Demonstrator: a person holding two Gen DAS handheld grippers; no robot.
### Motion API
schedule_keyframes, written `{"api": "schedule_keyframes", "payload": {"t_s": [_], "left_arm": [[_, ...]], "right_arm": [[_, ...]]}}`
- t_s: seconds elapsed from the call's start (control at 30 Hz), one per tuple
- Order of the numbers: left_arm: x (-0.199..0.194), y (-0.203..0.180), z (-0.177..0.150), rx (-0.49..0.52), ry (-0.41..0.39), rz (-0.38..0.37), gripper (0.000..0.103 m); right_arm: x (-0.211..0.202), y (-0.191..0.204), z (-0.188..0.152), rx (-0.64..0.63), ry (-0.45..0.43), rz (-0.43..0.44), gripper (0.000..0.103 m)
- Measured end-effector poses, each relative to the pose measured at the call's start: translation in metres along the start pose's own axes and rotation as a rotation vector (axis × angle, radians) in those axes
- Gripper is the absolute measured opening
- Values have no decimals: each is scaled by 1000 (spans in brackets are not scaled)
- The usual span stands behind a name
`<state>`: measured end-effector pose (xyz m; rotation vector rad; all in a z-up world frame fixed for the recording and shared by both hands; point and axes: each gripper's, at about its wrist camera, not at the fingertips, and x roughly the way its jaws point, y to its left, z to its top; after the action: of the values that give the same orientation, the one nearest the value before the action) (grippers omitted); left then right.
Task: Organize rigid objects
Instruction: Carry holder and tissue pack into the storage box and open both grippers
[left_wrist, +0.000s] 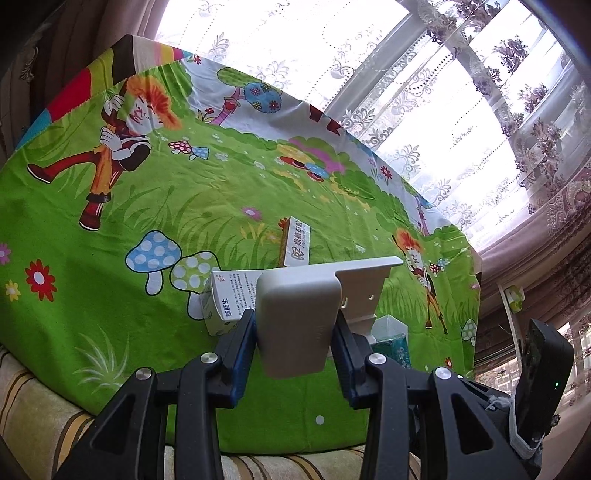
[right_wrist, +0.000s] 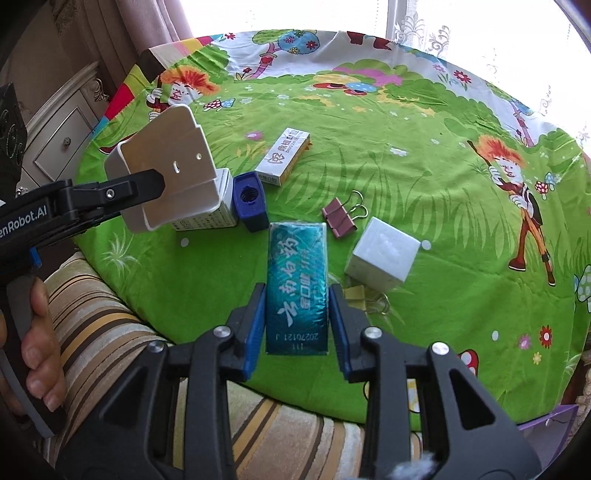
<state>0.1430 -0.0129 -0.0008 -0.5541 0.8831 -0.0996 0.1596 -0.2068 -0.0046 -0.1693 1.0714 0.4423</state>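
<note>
the right gripper (right_wrist: 297, 317) has its jaws closed on the teal box (right_wrist: 297, 280), just above the desk (right_wrist: 424, 177). the left gripper (left_wrist: 295, 328) clamps the white holder (left_wrist: 297, 317), tilted. lift the box level, then slide it into the holder's open mouth.

two wrist fisheyes, close, angled down along their fingers, sharing the green tablecloth (left_wrist: 184, 206)

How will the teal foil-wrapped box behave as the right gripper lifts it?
The teal foil-wrapped box keeps straight edges between the right gripper pads, so it is probably stiff. Its glossy wrap may slip. Held near one end, the long box could tilt downward.
</note>
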Motion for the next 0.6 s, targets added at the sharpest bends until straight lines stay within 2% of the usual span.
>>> {"api": "schedule_keyframes", "payload": {"t_s": [0.23,0.6], "left_arm": [[-7,-26,-15,50,36,-48,40],[-15,-81,-53,156,132,-132,40]], "right_arm": [[-33,-9,-27,43,-43,-31,37],[-95,-49,-89,181,-112,-87,37]]}}
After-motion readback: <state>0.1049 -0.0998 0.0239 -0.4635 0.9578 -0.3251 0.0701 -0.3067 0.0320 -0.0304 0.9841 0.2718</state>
